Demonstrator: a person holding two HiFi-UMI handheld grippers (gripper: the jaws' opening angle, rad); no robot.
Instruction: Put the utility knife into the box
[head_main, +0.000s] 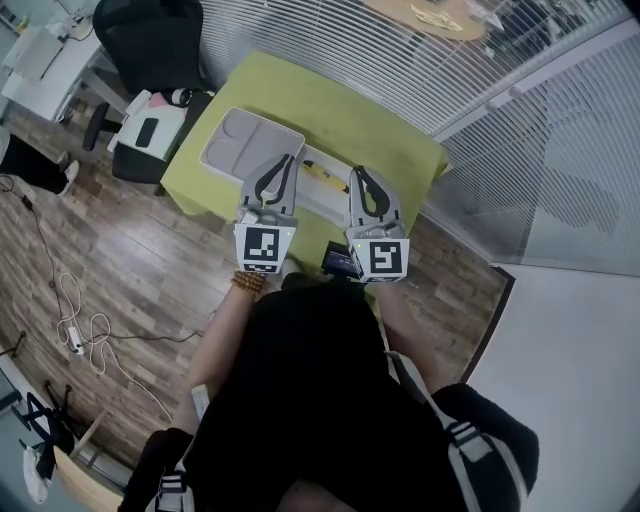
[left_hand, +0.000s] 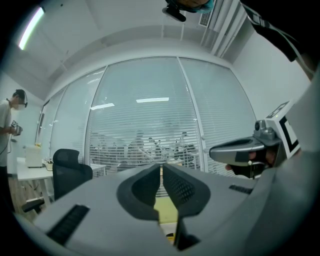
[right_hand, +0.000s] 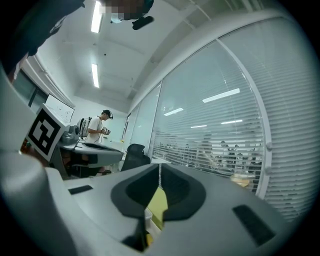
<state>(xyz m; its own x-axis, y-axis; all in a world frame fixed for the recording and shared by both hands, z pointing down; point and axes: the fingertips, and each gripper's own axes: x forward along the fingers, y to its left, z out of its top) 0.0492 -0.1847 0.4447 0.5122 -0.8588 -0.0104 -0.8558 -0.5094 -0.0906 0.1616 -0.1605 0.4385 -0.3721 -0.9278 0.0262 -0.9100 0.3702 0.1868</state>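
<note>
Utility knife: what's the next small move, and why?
Probably open the right tool and ease it down toward the yellow utility knife, which lies between it and the left tool. Both tools are shut and empty, so neither can grip the knife yet.

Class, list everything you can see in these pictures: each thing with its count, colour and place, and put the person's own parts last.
table: one, yellow-green, centre of the head view
box: one, light grey, on the table ahead of the left claw
utility knife: one, yellow, between the two claws
office chair: one, black, beyond the table, upper left
desk: one, white, far upper left
cables: a loose tangle, white, on the wooden floor at left
blinds: white, behind the glass wall past the table
left claw: one, grey, shut, empty
right claw: one, grey, shut, empty
</note>
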